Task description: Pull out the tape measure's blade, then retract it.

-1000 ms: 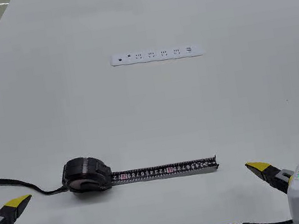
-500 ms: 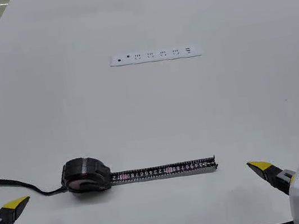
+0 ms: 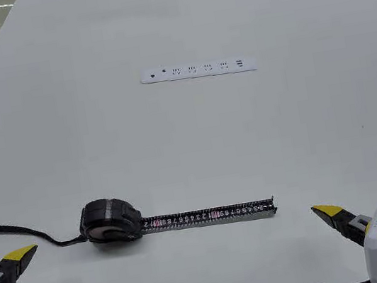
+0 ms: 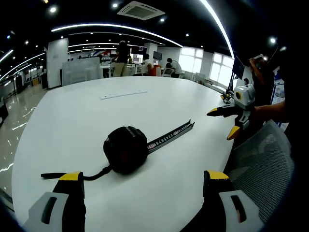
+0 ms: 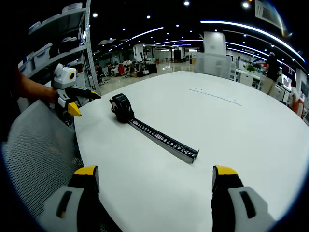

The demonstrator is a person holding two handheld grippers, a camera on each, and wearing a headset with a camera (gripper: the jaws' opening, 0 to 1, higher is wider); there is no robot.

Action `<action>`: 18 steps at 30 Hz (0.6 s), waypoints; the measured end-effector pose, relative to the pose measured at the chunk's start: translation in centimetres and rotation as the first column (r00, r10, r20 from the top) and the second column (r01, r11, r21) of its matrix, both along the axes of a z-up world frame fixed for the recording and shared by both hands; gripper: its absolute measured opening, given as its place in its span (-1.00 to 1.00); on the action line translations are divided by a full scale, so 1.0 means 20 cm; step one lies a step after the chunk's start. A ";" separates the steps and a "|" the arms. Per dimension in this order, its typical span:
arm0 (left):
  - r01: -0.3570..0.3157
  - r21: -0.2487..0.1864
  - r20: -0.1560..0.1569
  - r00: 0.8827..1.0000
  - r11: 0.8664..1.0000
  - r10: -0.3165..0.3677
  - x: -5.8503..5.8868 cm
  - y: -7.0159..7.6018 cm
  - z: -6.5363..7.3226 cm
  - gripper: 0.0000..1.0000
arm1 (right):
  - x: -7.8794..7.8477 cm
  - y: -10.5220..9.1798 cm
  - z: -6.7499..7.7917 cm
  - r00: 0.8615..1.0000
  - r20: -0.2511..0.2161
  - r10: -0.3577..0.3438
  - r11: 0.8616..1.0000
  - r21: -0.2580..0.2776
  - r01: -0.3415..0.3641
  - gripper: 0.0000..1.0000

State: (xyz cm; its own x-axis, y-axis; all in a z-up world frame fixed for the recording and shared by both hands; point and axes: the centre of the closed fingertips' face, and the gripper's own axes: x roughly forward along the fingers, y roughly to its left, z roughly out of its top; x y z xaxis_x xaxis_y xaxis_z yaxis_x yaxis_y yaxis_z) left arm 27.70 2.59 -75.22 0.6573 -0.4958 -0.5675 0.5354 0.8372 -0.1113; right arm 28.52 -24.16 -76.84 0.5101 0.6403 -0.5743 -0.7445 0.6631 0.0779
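On the white table, low toward six o'clock, lies the tape measure, its blade stretched toward three o'clock. Left gripper at seven and right gripper at five gape wide, holding nothing.

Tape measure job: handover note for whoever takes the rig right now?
Left gripper: open, empty, at the near table edge, short of the tape measure case.
Right gripper: open, empty, just beyond the hook end of the blade.
The blade lies extended from the case, flat on the table.
Done: blade pulled out.
To do: retract it, probably while steadying the case.
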 end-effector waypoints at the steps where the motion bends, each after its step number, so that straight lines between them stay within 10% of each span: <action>1: -0.001 0.006 0.002 1.000 1.000 0.001 0.00 0.00 0.00 1.00 | 0.00 0.00 0.00 1.000 0.001 0.002 1.000 0.000 -0.002 0.97; 18: -0.034 0.034 0.000 0.999 0.999 0.034 0.04 -0.03 0.02 1.00 | 0.03 -0.02 -0.04 0.999 -0.006 0.040 0.999 -0.017 -0.040 0.95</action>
